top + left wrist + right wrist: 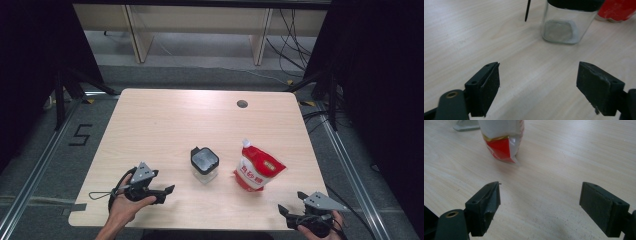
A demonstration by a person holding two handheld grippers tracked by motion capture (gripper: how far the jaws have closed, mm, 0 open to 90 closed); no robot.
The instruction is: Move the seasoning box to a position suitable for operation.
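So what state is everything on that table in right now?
Jar: upright, black lid on, nearly empty.
Pouch: upright, red and white, spout cap on.
Left gripper: open, holding nothing.
Right gripper: open, holding nothing.

Black tools (169, 189), grey triangular plates (142, 172)

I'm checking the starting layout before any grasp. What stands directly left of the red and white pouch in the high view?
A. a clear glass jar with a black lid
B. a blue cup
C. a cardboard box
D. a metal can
A: the clear glass jar with its black lid stands just left of the red and white pouch.
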